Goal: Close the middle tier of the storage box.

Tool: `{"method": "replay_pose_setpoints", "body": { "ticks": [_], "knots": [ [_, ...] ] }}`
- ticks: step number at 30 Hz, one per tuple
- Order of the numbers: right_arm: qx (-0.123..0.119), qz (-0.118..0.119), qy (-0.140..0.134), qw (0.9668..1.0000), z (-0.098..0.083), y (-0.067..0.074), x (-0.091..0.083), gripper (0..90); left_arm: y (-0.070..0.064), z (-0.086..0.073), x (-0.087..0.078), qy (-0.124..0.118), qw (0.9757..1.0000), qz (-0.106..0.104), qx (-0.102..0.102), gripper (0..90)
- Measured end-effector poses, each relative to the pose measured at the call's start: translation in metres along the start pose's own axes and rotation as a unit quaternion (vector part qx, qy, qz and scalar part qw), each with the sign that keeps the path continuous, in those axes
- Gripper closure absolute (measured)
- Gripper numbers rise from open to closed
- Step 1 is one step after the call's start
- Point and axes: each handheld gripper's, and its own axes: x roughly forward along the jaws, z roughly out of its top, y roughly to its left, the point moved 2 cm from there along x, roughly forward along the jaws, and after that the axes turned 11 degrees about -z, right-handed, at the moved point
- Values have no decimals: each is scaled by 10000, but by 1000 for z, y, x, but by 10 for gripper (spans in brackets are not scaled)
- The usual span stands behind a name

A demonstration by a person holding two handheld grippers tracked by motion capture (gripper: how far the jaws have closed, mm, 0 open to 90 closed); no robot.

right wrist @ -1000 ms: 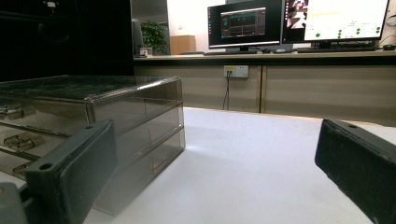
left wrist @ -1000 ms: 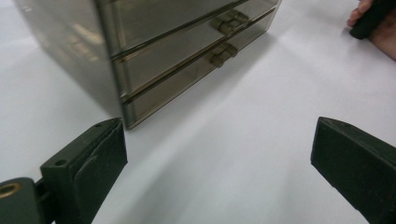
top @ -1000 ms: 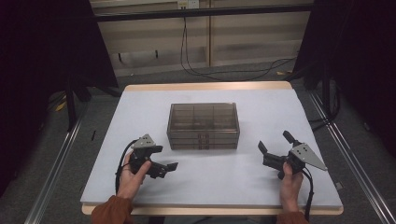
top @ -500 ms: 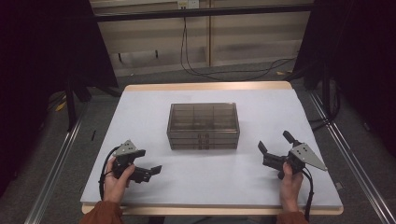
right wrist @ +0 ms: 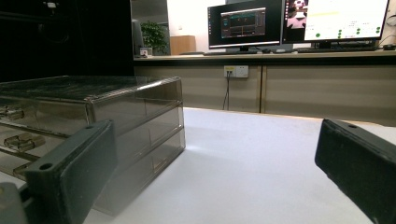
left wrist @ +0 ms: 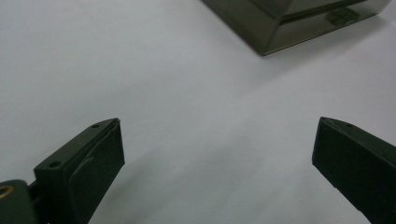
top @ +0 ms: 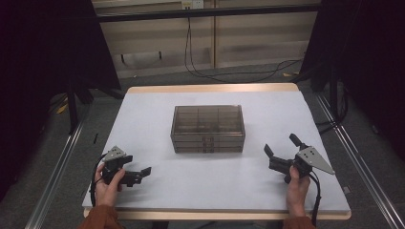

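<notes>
A: High view first. We see the smoky drawer box (top: pixel 207 128) sitting mid-worktop (top: pixel 157 109), front with its drawer pulls facing the person. The left claw (top: pixel 141 173) is down by the near left corner, low over the white surface, well apart from the box. Its jaws look spread to us.

B: Yep, the left gripper view backs that up. We've got both jaws wide with bare worktop between them, and one corner of the box (left wrist: pixel 299 23) up top, far off.

A: And the right claw (top: pixel 282 151)? We see it near the front right, tipped up, jaws wide too, holding nothing.

B: In the right gripper view the box (right wrist: pixel 93 126) sits just past the left jaw, stacked drawers shut as far as we can tell. We make out monitors (right wrist: pixel 299 21) in the background.
</notes>
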Motion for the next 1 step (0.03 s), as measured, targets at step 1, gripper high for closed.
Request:
{"method": "replay_pose_setpoints", "body": {
  "ticks": [1],
  "knots": [
    [12,1,5,10000,0,0,0,0,1,-1,1,14,10000,39,-6,20]
  ]
}}
